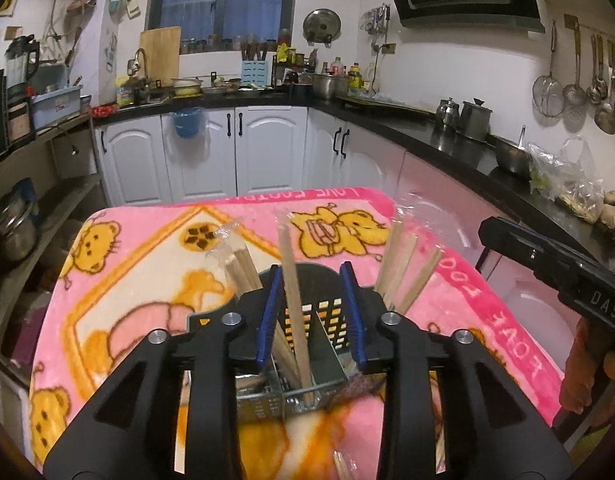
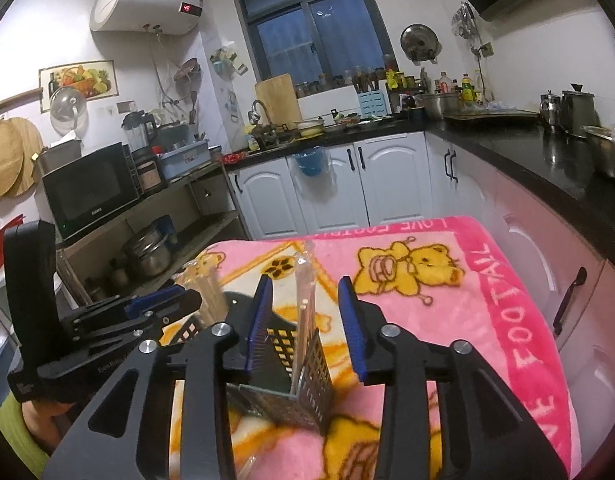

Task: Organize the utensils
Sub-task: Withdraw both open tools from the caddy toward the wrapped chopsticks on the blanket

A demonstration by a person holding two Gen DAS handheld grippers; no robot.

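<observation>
Left wrist view. Left tool [image 1: 312, 312]: jaws part open, holding nothing; a wrapped chopstick pair [image 1: 293, 300] stands loose between the pads, touching neither. Caddy [image 1: 307, 360]: black, perforated, divided into compartments, on the pink blanket [image 1: 147, 280] over the counter. More chopsticks [image 1: 403, 268] lean in the right compartment, another bundle [image 1: 239, 268] at the left. Long axes near upright, tips fanning outward. Right tool [image 1: 547, 264] shows at the frame's right edge.

Right wrist view. Right tool [image 2: 305, 320]: jaws part open, empty; a sleeved pair [image 2: 305, 312] stands upright between the pads, clear of both, its foot in the caddy [image 2: 303, 376]. Left tool [image 2: 163, 300] sits just beside the caddy's left.

Step judged: release after dropping in. Best done by lifting both tools straight up along the stick axis, pads clear, so nothing tips.
</observation>
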